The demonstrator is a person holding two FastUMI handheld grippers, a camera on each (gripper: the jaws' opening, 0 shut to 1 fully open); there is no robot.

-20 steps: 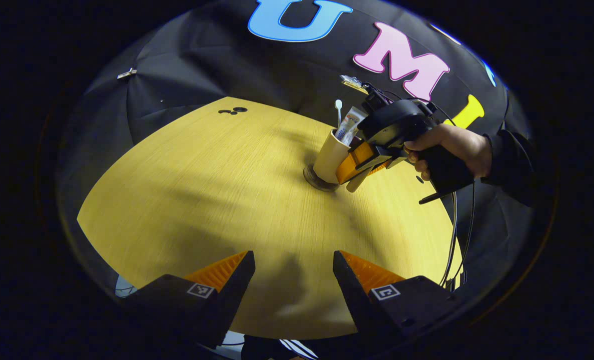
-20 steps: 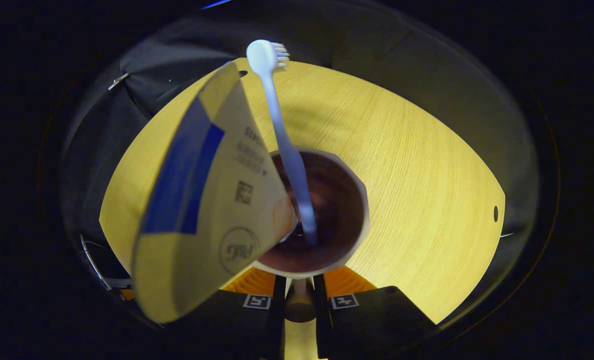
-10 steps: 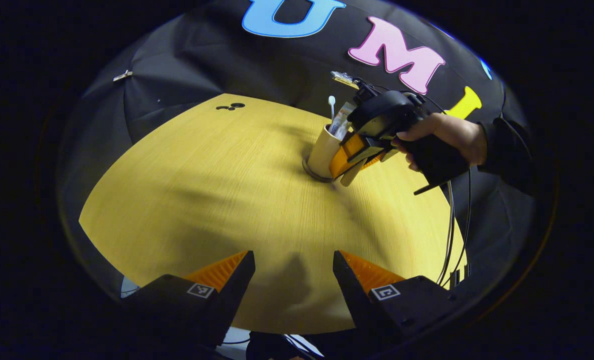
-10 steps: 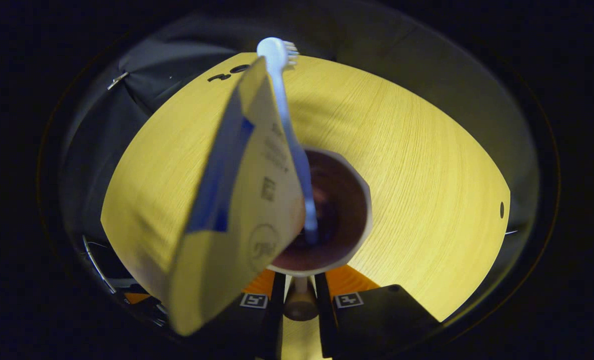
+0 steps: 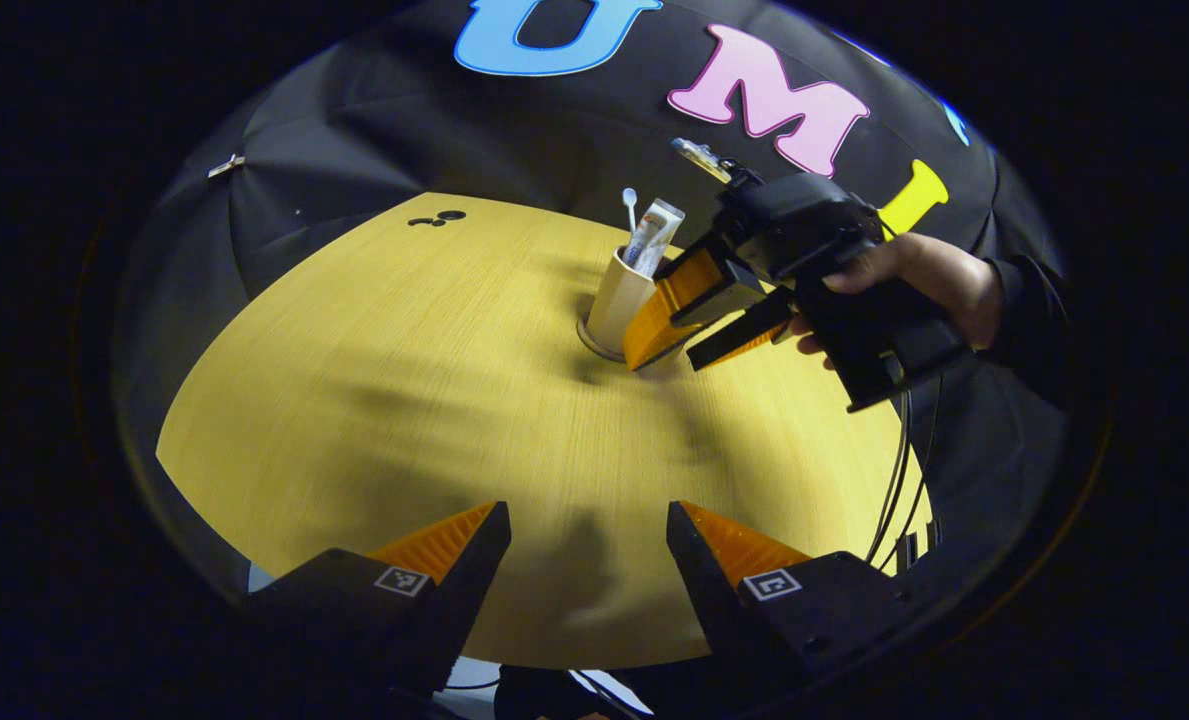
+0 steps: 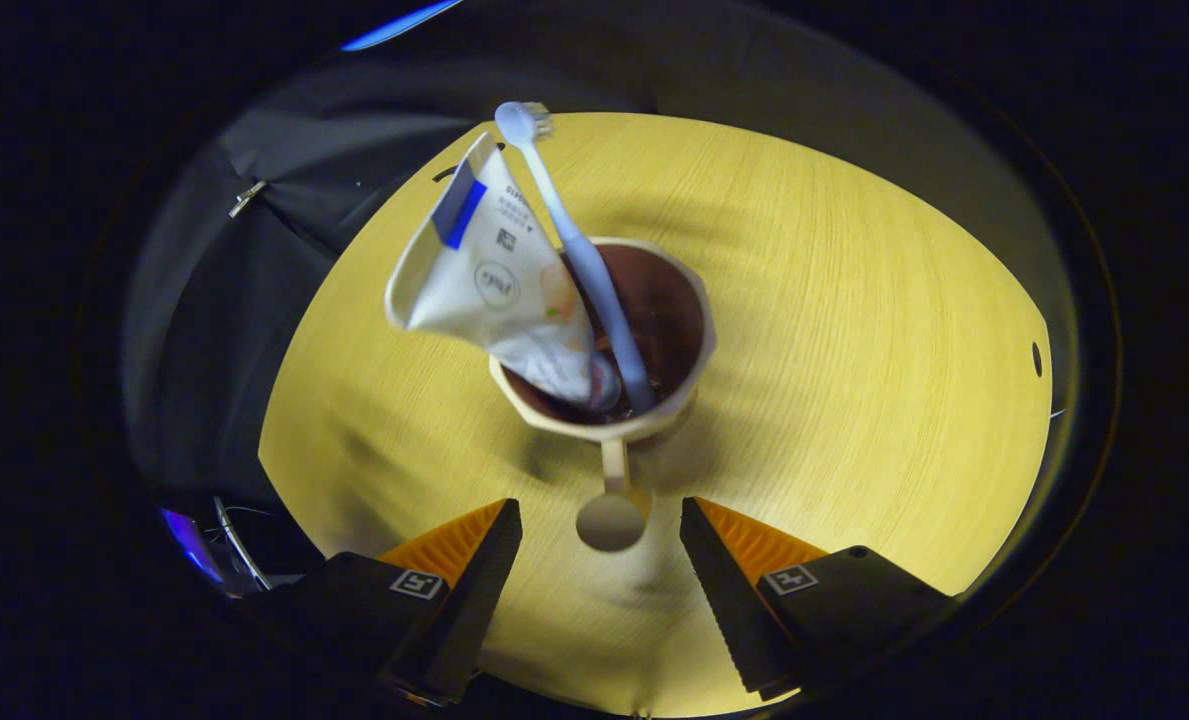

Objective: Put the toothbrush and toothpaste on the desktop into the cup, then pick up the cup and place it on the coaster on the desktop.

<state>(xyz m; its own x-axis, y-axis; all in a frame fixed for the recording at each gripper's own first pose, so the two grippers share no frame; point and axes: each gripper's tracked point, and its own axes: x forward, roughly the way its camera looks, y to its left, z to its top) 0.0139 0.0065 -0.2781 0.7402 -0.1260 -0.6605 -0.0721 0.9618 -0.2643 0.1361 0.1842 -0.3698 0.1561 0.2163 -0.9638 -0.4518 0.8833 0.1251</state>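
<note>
Left gripper view, listed left to right. Desktop [image 5: 374,400]: pale wood, bare across its near part. Left gripper [image 5: 588,545]: low at the near edge, fingers apart, nothing between them. Cup [image 5: 619,298]: upright toward the far side, seated on the dark coaster [image 5: 588,343], whose rim peeks out at the base. Toothbrush [image 5: 630,205] and toothpaste [image 5: 654,232]: both standing in the cup, tops above the rim. Right gripper [image 5: 689,335]: held in a hand [image 5: 929,285], just beside the cup on its right, fingers spread and apart from the cup wall.

Right gripper view, same order. Toothpaste [image 6: 489,290]: leaning out over the left rim. Toothbrush [image 6: 574,255]: head up, shaft resting in the cup [image 6: 609,345]. Cup handle [image 6: 612,495]: pointing toward the camera, lying free between the open fingers of the right gripper [image 6: 601,545], touched by neither.

Step in hand (a judgement): release after placement; loading and transfer appear done. Next move calls for a straight pull-back of the right gripper, clear of the handle, without nudging the cup off the coaster.
</note>
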